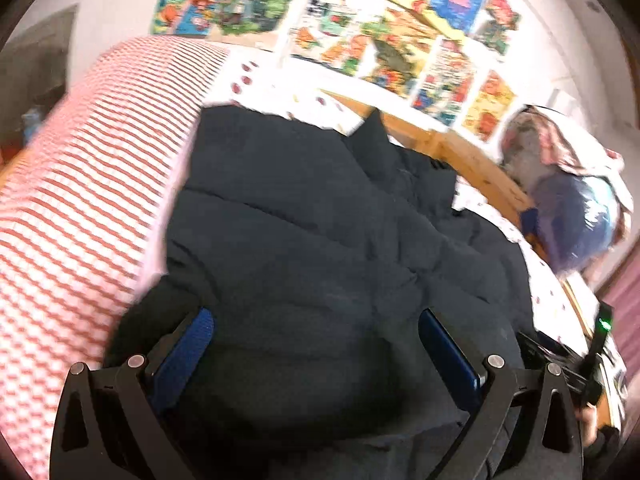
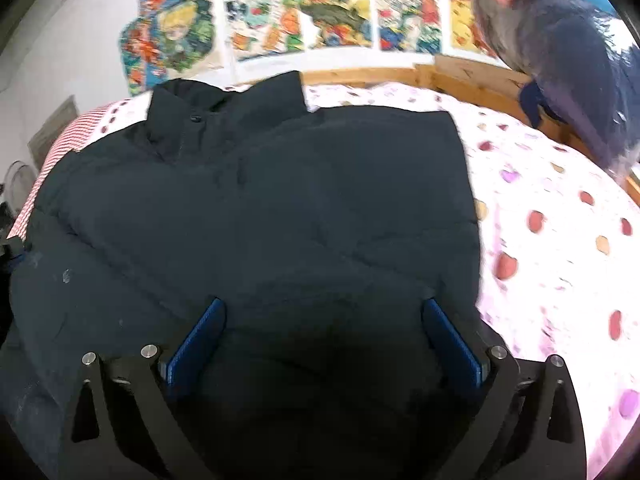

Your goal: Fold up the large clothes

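Note:
A dark navy padded jacket (image 2: 280,208) lies spread on the bed, collar toward the far wall. It also fills the middle of the left wrist view (image 1: 320,240). My left gripper (image 1: 316,320) is open, its blue pads wide apart just above the jacket's near part. My right gripper (image 2: 324,312) is open too, with its pads spread over the jacket's near hem. Neither holds cloth. The right gripper's body (image 1: 596,344) shows at the right edge of the left wrist view.
The bed has a white sheet with pink and red spots (image 2: 552,240) and a red-striped cover (image 1: 80,200) at the left. A wooden bed rail (image 2: 472,74) runs along the far side. A pile of clothes and a blue bag (image 2: 568,60) sits far right. Posters (image 2: 320,12) cover the wall.

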A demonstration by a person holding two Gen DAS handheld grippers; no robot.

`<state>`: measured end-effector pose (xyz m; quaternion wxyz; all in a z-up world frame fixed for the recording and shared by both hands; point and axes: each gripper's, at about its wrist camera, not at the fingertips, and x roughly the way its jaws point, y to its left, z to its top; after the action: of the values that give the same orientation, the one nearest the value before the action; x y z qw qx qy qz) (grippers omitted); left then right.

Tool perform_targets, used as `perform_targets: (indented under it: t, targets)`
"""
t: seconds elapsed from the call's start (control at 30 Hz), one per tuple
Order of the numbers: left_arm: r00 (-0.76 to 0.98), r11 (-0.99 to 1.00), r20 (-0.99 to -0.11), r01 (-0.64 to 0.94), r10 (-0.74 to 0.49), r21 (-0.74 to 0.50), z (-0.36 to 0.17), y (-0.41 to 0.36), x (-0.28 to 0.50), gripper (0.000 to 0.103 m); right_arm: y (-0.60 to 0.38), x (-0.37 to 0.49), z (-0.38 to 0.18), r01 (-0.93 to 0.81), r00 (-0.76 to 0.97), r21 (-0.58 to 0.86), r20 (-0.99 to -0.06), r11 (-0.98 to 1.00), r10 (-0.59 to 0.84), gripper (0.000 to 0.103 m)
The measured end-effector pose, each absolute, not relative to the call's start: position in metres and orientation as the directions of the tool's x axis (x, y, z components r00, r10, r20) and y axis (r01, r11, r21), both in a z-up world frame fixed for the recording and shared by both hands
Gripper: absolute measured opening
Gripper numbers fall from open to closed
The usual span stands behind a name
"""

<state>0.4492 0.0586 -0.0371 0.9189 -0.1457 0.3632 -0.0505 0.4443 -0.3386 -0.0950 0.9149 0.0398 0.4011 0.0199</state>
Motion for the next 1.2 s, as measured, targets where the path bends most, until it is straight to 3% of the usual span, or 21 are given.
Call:
perform_targets:
  t: [0.27, 0.37, 0.47, 0.6, 0.83, 1.07, 1.13, 1.2]
  targets:
    - [0.633, 0.973, -0.771, -0.132, -0.064, -0.189, 0.006, 0.057, 0.461, 0.103, -0.349, 0.446, -0.046, 0.029, 0.543, 0.040, -0.839, 0.999, 0.018, 0.098]
    - [0.497, 0.965, -0.843, -0.040, -0.205, -0.258, 0.010, 0.048, 0.475, 0.103, -0.352, 0.454, -0.031, -0.010, 0.481, 0.076, -0.874, 0.997, 0.071, 0.098]
    - [0.429, 0.954, -0.860, 0.014, -0.276, -0.299, 0.021, 0.040, 0.485, 0.103, -0.350, 0.461, -0.017, -0.082, 0.423, 0.000, -0.905, 0.997, 0.035, 0.098]
    - [0.463, 0.961, -0.850, 0.012, -0.249, -0.275, 0.043, 0.037, 0.505, 0.103, -0.349, 0.470, 0.007, -0.131, 0.411, -0.081, -0.911, 0.988, -0.020, 0.098]
    - [0.623, 0.960, -0.752, -0.008, -0.215, -0.281, 0.067, 0.030, 0.572, 0.103, -0.342, 0.526, 0.035, -0.110, 0.456, 0.060, -0.884, 0.992, 0.103, 0.098]
    - [0.737, 0.983, -0.659, 0.041, -0.150, -0.178, 0.053, -0.004, 0.650, 0.102, -0.318, 0.616, 0.024, -0.119, 0.593, 0.176, -0.777, 0.977, 0.212, 0.098]
    - [0.736, 0.981, -0.658, 0.040, -0.158, -0.192, 0.038, -0.014, 0.680, 0.094, -0.313, 0.647, 0.011, -0.099, 0.597, 0.253, -0.759, 0.962, 0.260, 0.098]
    - [0.719, 0.982, -0.679, 0.027, -0.148, -0.186, 0.026, -0.023, 0.705, 0.077, -0.311, 0.671, -0.007, -0.082, 0.618, 0.307, -0.730, 0.948, 0.290, 0.098]
